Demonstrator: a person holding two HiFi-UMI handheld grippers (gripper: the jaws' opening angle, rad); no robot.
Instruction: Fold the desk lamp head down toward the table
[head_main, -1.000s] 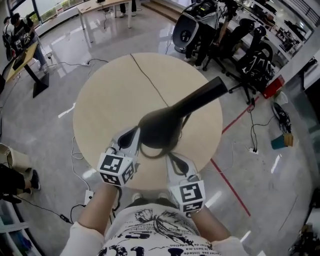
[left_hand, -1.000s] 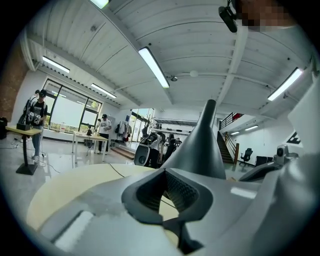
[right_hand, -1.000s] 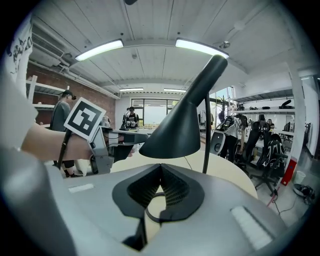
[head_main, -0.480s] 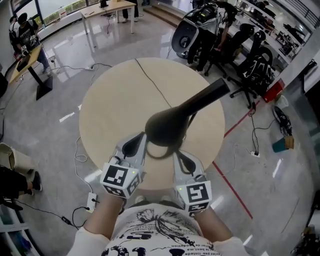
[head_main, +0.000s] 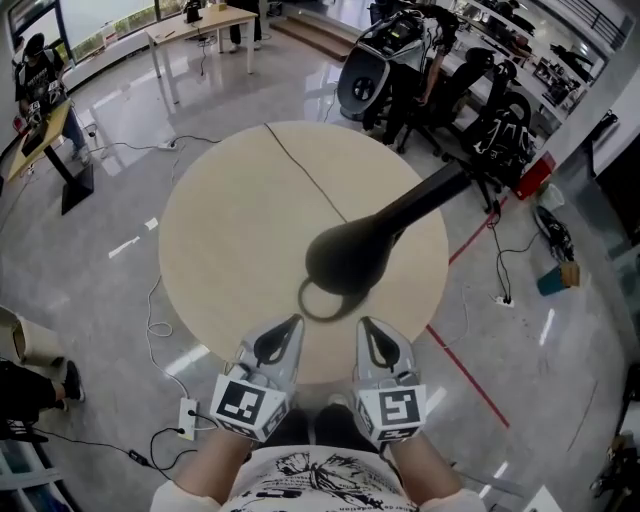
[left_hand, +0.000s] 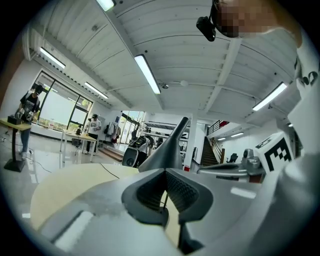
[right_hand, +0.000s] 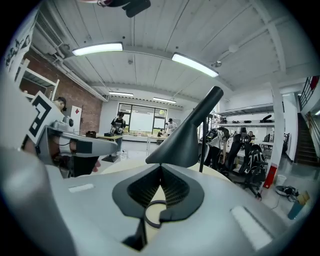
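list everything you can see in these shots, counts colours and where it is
table: 1, beige, round, centre of the head view
desk lamp: 1, black, head above the table, arm running off to the upper right
ring: 1, dark, on the table just below the lamp head
cable: 1, thin, dark, across the tabletop from its far edge
office chairs: several, black, floor at upper right
power strip: 1, white, floor at lower left
left hand-held gripper: 1, grey, near table edge, shut, empty
right hand-held gripper: 1, grey, beside it, shut, empty
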